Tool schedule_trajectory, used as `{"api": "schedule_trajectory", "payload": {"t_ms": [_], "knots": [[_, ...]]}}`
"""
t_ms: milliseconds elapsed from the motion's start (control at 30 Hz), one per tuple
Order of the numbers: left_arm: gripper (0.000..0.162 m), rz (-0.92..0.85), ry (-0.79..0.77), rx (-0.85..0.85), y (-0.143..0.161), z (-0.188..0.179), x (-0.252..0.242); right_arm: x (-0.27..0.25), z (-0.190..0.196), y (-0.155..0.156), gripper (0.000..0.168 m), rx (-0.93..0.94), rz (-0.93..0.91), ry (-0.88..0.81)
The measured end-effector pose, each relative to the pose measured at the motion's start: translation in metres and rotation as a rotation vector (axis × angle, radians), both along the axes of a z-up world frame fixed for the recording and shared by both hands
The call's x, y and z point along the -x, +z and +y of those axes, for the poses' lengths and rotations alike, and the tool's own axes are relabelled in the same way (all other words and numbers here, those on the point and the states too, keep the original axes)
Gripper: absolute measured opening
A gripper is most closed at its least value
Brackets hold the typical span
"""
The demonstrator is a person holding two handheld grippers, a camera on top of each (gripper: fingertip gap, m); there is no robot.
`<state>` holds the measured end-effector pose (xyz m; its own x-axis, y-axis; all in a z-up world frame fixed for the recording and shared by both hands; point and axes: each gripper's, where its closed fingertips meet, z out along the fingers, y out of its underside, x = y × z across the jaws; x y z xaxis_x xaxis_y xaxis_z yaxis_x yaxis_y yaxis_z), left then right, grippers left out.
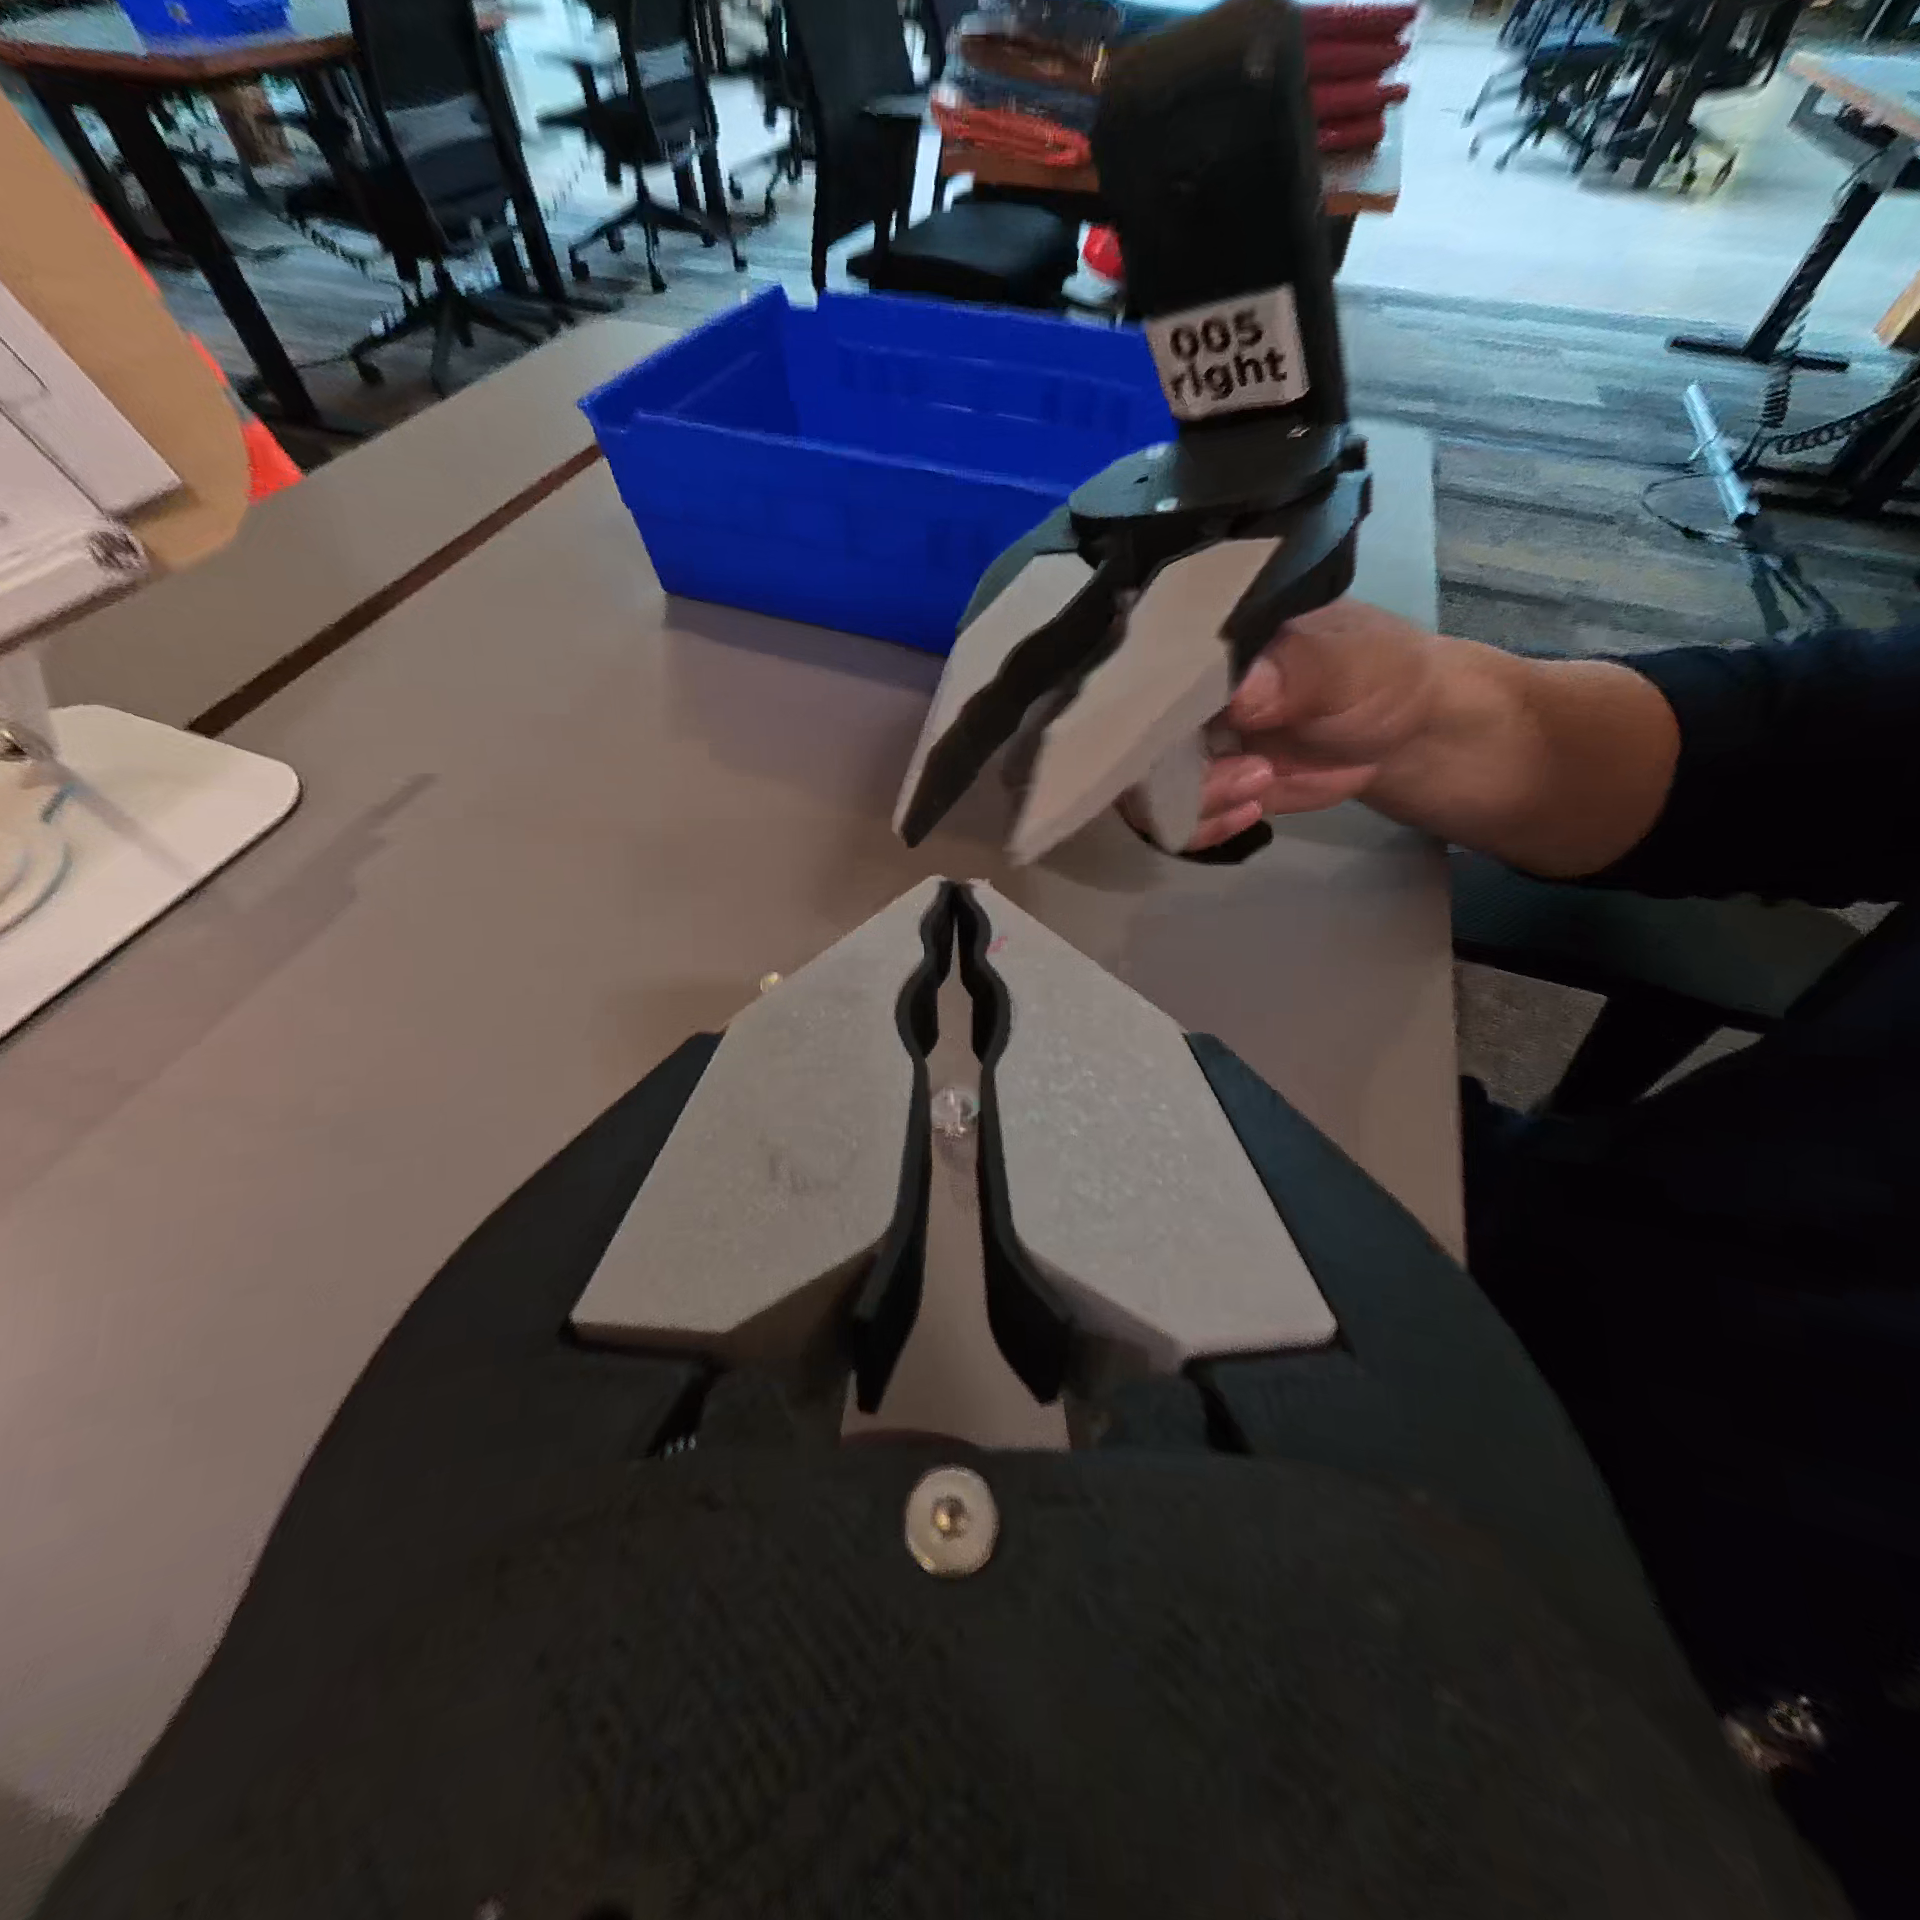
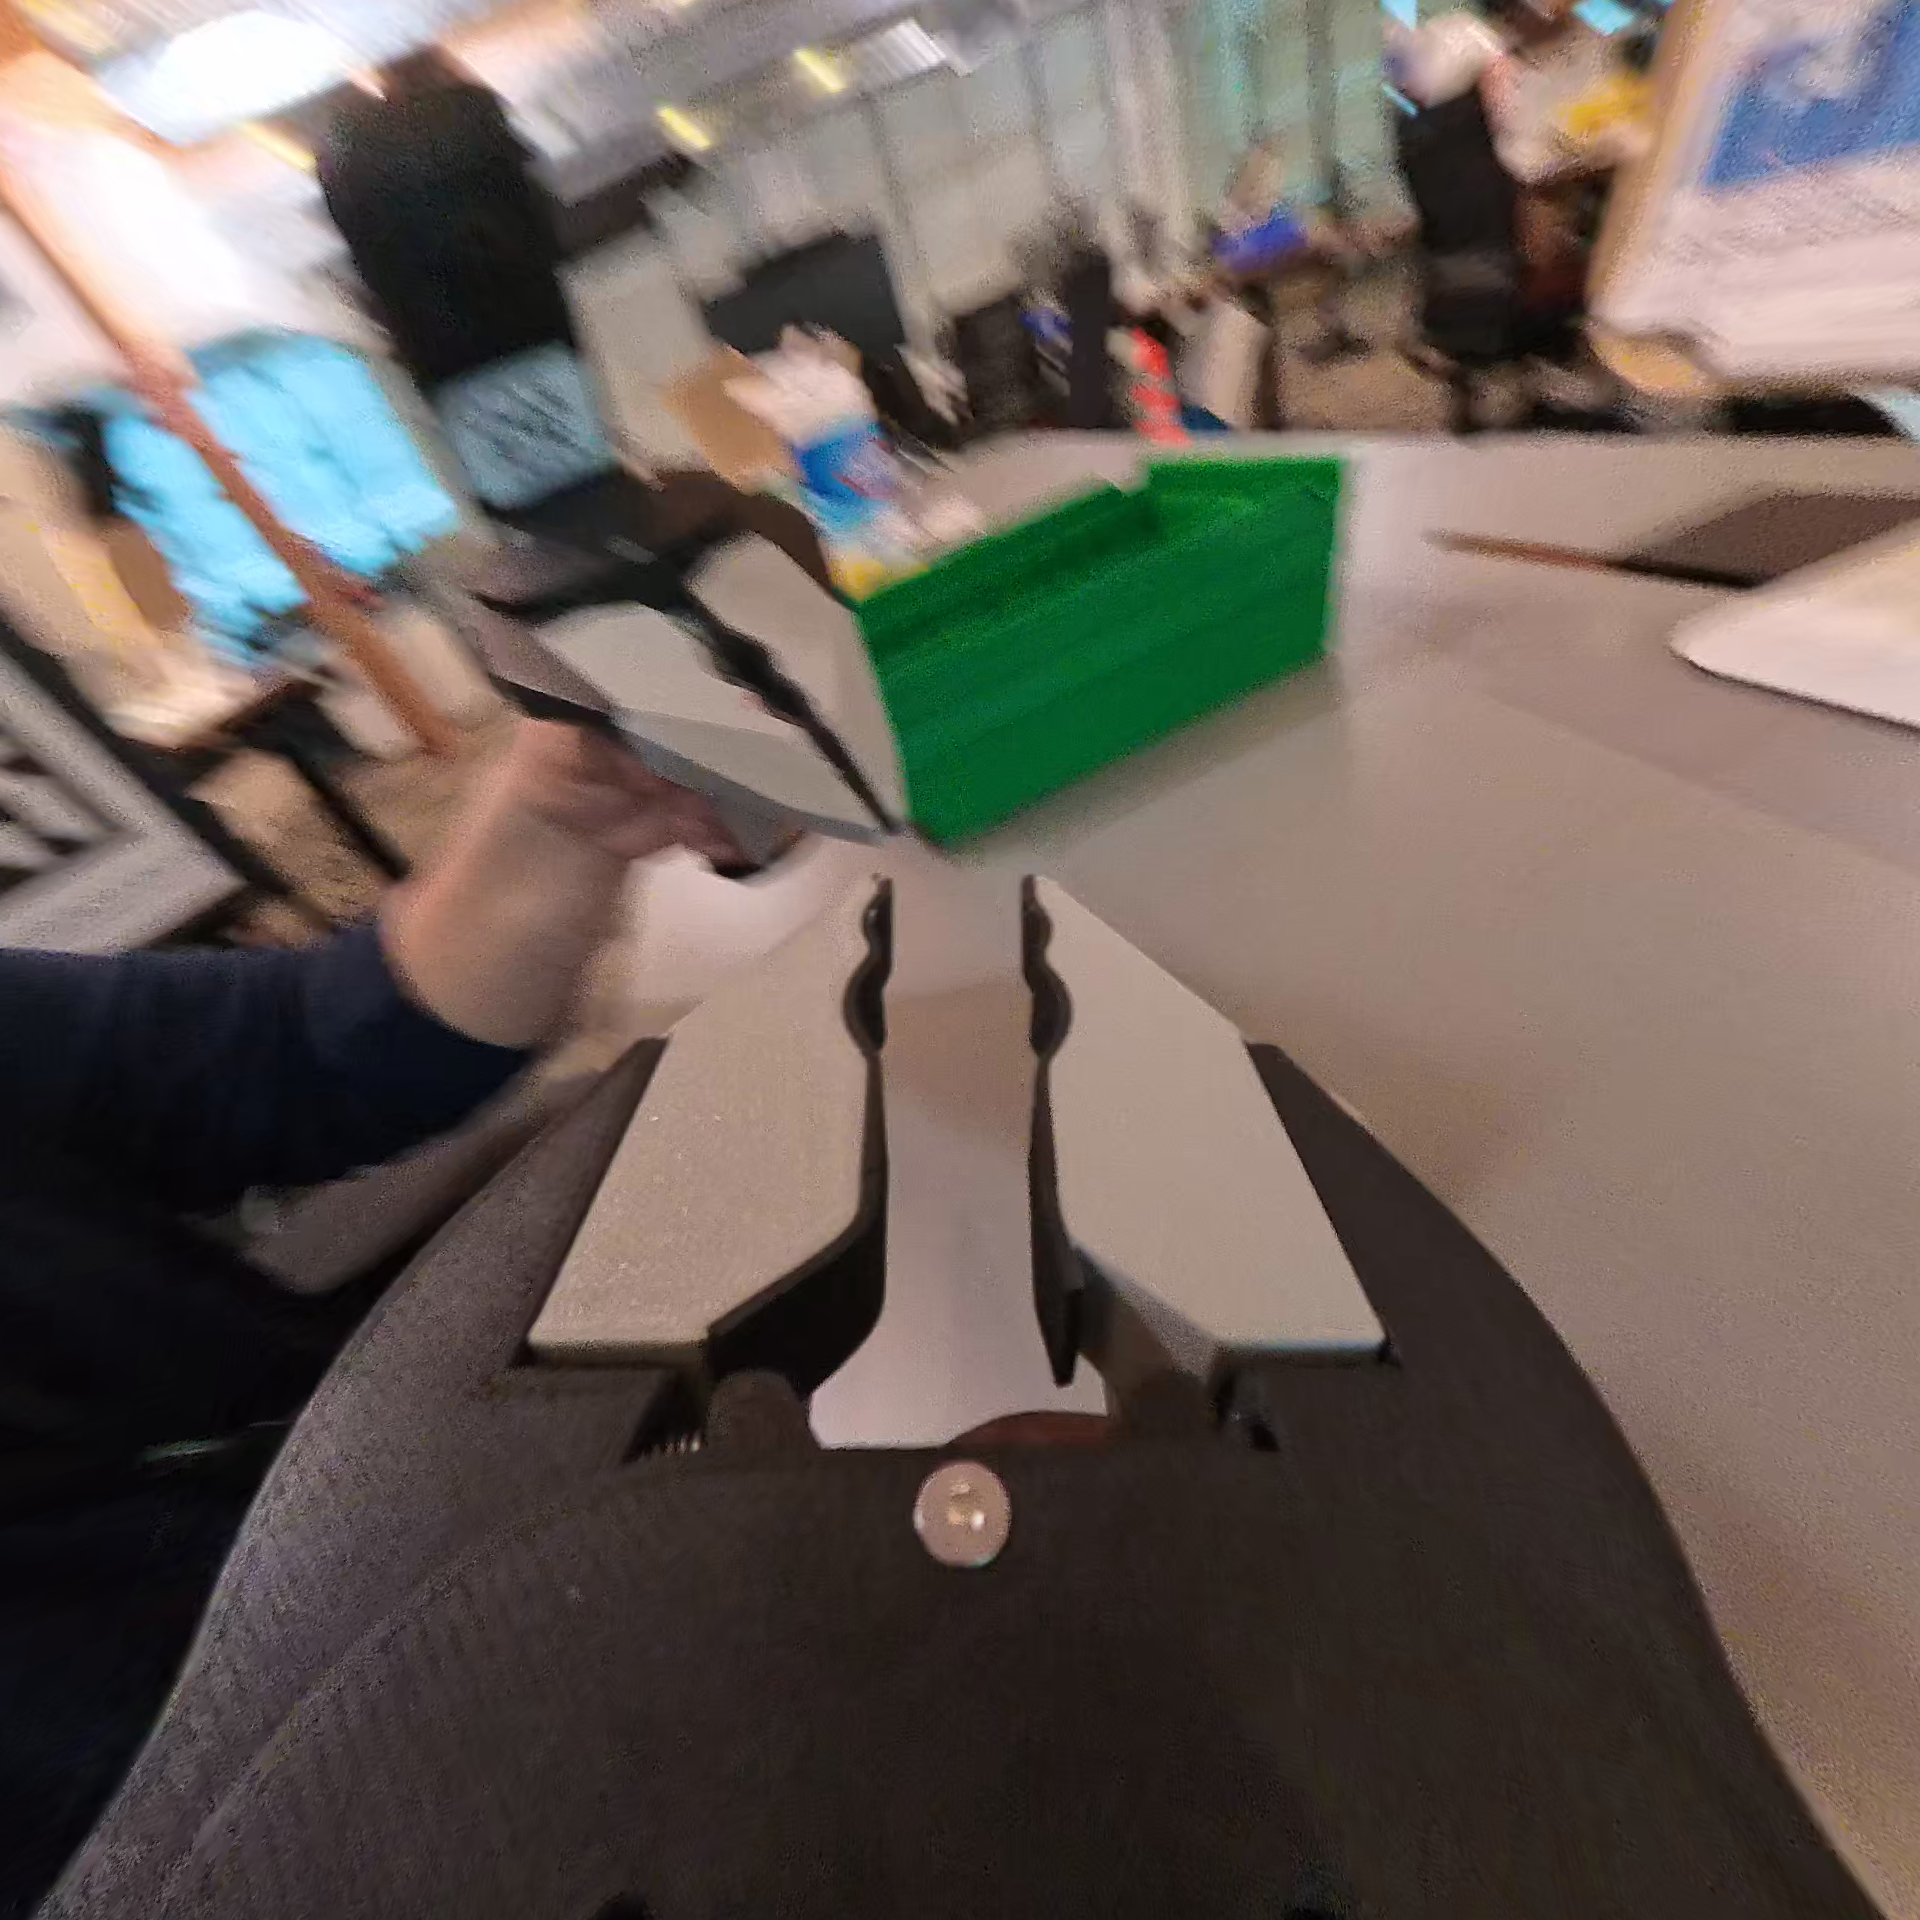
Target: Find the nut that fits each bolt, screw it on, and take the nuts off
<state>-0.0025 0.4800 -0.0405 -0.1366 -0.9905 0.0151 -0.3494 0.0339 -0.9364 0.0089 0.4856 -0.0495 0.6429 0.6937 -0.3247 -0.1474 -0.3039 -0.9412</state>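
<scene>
My left gripper (image 1: pixel 953 891) hovers low over the grey table (image 1: pixel 520 935) with its jaws shut, tips touching and nothing visible between them. A small shiny metal piece (image 1: pixel 954 1107), a nut or bolt, shows through the gap behind the tips, apparently lying on the table. Another small metal bit (image 1: pixel 769 980) lies beside the left finger. My right gripper (image 2: pixel 956 906) is open and empty. It also shows in the left wrist view (image 1: pixel 966 847), angled down just beyond my left tips. The shut left gripper (image 2: pixel 896 823) shows in the blurred right wrist view.
A blue bin (image 1: pixel 831 499) stands on the table behind the grippers. A green bin (image 2: pixel 1122 644) stands behind the left gripper. A white stand base (image 1: pixel 156 810) and a cardboard box (image 1: pixel 94 364) sit at the left. The table edge (image 1: pixel 1449 987) runs along the right.
</scene>
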Motion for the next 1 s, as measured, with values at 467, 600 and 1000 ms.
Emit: {"api": "schedule_trajectory", "payload": {"t_ms": [467, 600, 1000], "knots": [[0.004, 0.307, 0.348, -0.038, -0.129, 0.083, -0.008, 0.036, -0.032, -0.080, 0.032, -0.030, -0.459, 0.063], [0.013, 0.313, 0.405, 0.032, -0.134, 0.097, 0.003, 0.052, -0.011, -0.100, 0.028, -0.003, -0.606, 0.056], [0.024, 0.157, 0.675, 0.070, -0.102, 0.156, 0.045, 0.109, 0.053, -0.117, 0.032, 0.017, -0.725, 0.077]]}}
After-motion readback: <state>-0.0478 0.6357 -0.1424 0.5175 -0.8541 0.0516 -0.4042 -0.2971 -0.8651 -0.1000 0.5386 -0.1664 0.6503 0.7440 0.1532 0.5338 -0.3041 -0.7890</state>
